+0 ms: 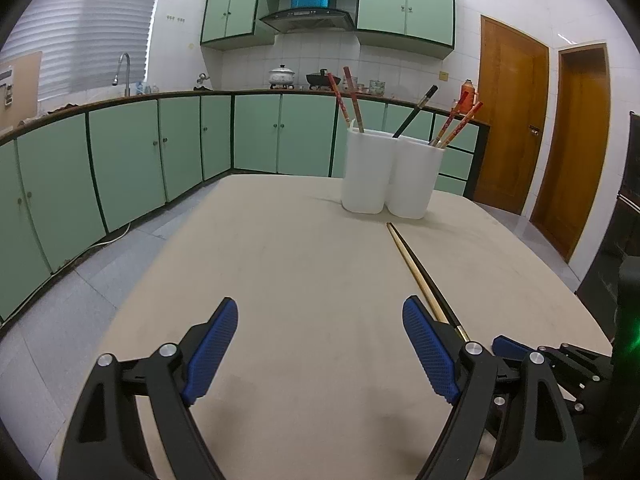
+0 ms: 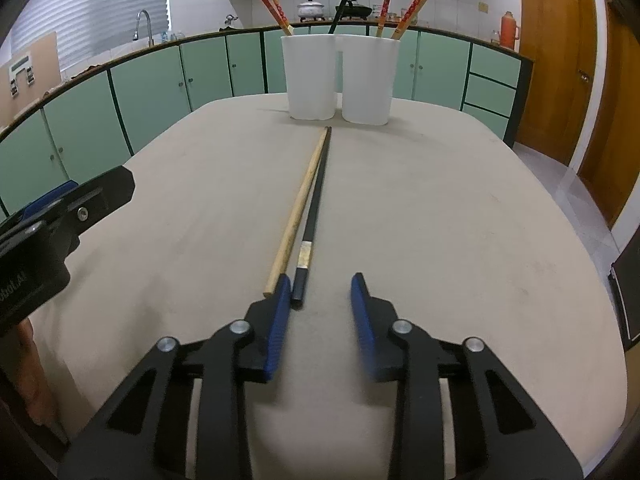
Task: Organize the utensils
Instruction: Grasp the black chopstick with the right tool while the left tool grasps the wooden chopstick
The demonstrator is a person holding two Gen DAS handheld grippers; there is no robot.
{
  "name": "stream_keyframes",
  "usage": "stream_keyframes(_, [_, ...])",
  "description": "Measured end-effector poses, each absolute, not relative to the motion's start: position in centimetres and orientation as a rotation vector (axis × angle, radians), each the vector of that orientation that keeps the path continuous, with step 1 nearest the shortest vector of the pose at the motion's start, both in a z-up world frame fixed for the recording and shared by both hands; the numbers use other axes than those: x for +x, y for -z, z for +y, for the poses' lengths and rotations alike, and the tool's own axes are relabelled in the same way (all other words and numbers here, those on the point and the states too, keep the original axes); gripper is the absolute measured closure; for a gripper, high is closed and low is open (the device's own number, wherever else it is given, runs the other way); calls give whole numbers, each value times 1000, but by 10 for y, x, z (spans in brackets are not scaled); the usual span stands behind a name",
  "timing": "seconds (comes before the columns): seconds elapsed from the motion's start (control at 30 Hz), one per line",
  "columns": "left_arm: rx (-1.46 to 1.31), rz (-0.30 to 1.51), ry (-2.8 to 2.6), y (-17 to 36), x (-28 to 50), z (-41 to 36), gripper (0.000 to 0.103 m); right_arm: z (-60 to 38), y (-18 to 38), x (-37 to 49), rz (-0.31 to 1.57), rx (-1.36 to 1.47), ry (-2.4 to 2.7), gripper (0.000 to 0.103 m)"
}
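Note:
A tan wooden chopstick (image 2: 298, 208) and a black chopstick (image 2: 316, 200) lie side by side on the beige table (image 2: 440, 220), pointing toward a white two-cup holder (image 2: 340, 76). Red-patterned chopsticks (image 2: 276, 6) and one black chopstick stand in the holder. My right gripper (image 2: 321, 280) sits at the near ends of the lying pair. The black chopstick's end lies just inside the left pad and the wooden one's end just outside it. The pads are apart and do not press on either. My left gripper (image 1: 320, 304) stands wide open over bare table, left of the pair (image 1: 416, 264).
The holder (image 1: 390, 172) stands near the table's far edge. Green kitchen cabinets (image 1: 120, 152) run behind and to the left, with a sink tap and pots on the counter. Wooden doors (image 1: 512, 128) are at the right. A hand shows at the lower left of the right wrist view.

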State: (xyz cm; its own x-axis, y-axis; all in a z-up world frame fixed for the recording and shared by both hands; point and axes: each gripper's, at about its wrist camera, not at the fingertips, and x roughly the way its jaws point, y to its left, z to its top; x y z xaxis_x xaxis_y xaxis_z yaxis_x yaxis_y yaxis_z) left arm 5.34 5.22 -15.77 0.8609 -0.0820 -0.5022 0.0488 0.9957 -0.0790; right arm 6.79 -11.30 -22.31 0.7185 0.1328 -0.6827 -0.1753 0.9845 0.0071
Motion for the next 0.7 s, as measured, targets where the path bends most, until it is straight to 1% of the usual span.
stream_keyframes(0.07, [-60,530,68,158,54,52,20,-111,223,68,749,-61,-173,81])
stream_keyframes(0.13, [-57,529,67,157,53,52,20,-111,223,69,747,-59,-176,88])
stream_keyframes(0.17, [-55,529,66,157,52,51,20,-112,223,69,747,-56,-178,95])
stream_keyframes(0.2, [-52,529,65,157,52,50,20,-113,224,69,748,-47,-183,97])
stream_keyframes(0.43, [-33,538,66,157,53,38,20,-125,219,67,727,5,-179,97])
stream_keyframes(0.7, [-22,572,101,161,55,15,20,-161,205,66,677,37,-112,97])
